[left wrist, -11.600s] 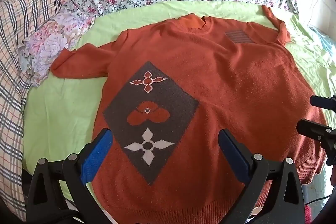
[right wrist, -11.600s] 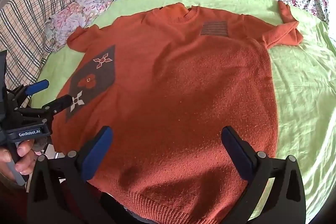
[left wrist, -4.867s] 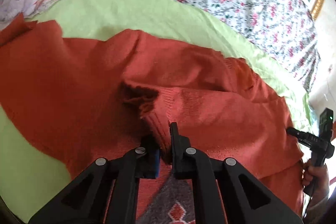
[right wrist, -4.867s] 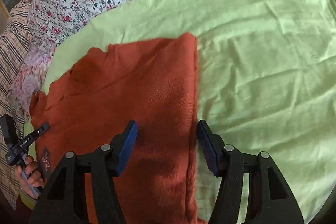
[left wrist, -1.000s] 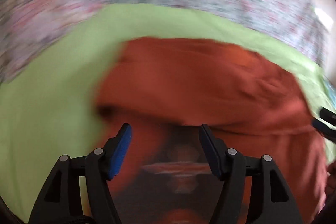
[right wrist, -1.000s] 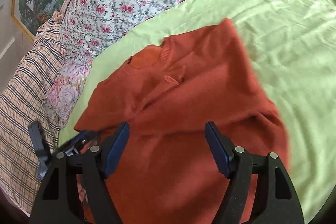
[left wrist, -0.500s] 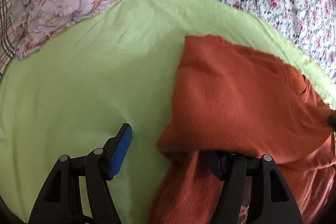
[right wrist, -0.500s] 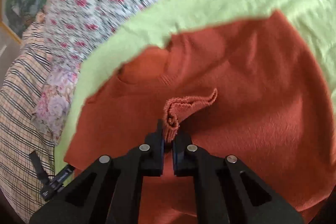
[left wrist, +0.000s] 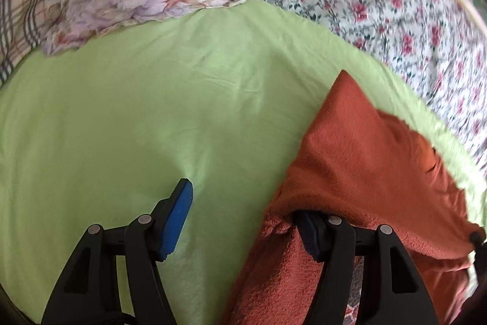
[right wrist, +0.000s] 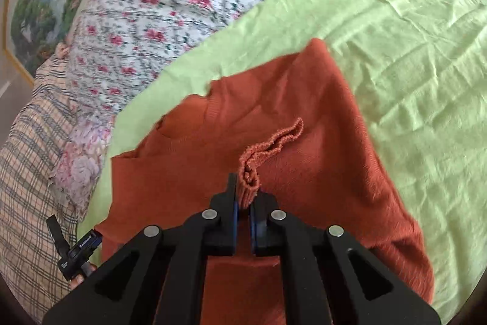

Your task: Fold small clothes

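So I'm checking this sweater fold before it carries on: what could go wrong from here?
The right gripper is shut on only a bunched bit of ribbed hem, which could slip out when pulled. The left gripper is open, one finger tucked under the orange sweater, the other over bare green sheet; closing there might catch sheet or miss the edge.

Two handheld black grippers angle downward. The right gripper [right wrist: 242, 213] has its jaws pinched together on a ribbed fold of an orange sweater [right wrist: 319, 172]. The left gripper [left wrist: 246, 215] has its blue-padded jaws spread apart, one finger [left wrist: 178, 215] over bare sheet, the other tucked under the sweater's edge
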